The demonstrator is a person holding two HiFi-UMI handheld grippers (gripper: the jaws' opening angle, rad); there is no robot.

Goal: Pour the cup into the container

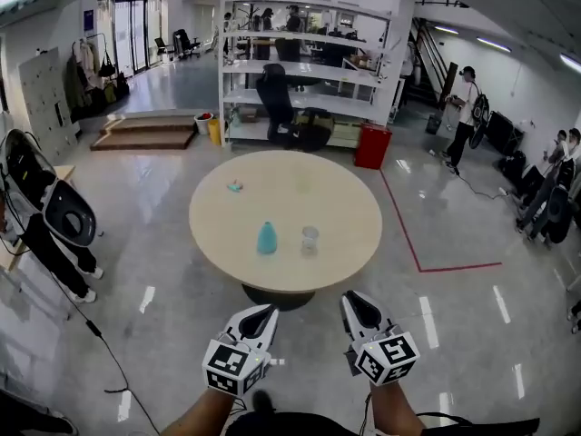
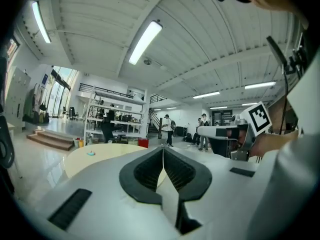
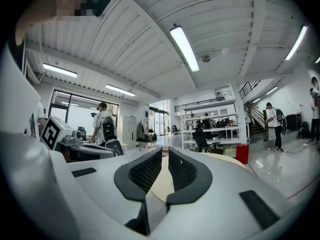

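Note:
A round beige table stands ahead of me on the glossy floor. On its near half are a teal cup and, just to its right, a clear container, both upright and apart. My left gripper is shut and empty, held short of the table's near edge. My right gripper hangs beside it, empty and shut but for a thin slit between the tips. Both point level towards the table. Each gripper view shows the other gripper off to its side.
A small teal item lies at the table's far left. Behind the table are a white shelving rack, a black office chair and a red bin. Red tape lines the floor. People stand at right.

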